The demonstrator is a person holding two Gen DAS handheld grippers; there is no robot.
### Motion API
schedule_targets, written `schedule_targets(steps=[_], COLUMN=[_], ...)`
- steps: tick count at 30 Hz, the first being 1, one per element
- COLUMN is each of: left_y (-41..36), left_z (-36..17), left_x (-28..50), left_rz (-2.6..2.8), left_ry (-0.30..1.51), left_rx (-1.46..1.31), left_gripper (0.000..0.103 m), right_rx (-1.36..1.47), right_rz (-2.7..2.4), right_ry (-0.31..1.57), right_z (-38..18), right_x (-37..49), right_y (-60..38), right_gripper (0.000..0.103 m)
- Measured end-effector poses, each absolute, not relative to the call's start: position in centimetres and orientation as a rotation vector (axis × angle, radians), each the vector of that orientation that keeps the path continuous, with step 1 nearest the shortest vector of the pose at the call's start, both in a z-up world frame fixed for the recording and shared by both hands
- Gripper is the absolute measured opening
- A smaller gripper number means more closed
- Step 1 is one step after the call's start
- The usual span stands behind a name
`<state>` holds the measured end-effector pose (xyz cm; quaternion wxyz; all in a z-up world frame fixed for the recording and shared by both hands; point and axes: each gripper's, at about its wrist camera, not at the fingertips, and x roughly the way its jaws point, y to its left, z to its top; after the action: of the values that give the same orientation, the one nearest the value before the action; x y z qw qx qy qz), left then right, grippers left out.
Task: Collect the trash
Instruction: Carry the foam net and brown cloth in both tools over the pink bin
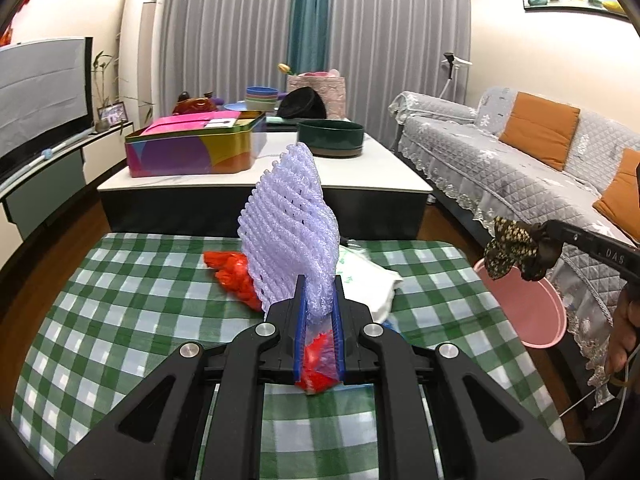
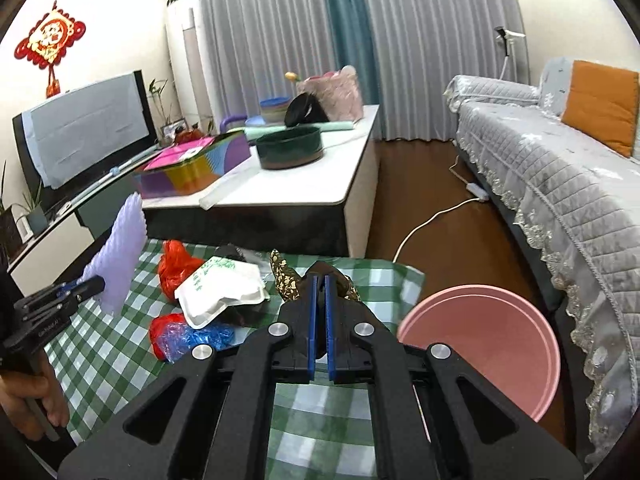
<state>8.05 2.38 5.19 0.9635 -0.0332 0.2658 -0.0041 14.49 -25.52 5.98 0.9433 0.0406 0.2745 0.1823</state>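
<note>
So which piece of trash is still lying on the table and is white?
The crumpled white bag with green print. The red bag and the red-and-blue bundle beside it are coloured; the foam net is held up.

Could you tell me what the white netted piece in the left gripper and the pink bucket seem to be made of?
The white netted piece looks like soft foam mesh: matte, puffy strands with open holes. The pink bucket looks like smooth moulded plastic, with an even, faintly glossy wall and a thin rim.

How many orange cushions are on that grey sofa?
2 for certain. One orange cushion leans against the sofa backrest at the far end; a second cushion sits nearer, cut off by the picture's right edge. Others may lie out of view.
</note>
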Motion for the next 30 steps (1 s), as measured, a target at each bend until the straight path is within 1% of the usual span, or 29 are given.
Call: schedule_targets(steps=[11,30], left_y=[-1.9,-10.2], left_z=[5.7,6.3], left_x=[8.4,12.2], left_rz=[-0.098,-0.279], left_ry=[0.538,0.542], left_rx=[-0.052,-0.037], left_gripper=[0.011,0.011], right_rx=[0.069,0.122], right_rz=[0.261,0.085], right_ry=[0.498,0.497], right_z=[7.6,6.8], right_x=[12.6,13.2], right_y=[-30.2,-37.2], right_gripper=[0.004,0.004])
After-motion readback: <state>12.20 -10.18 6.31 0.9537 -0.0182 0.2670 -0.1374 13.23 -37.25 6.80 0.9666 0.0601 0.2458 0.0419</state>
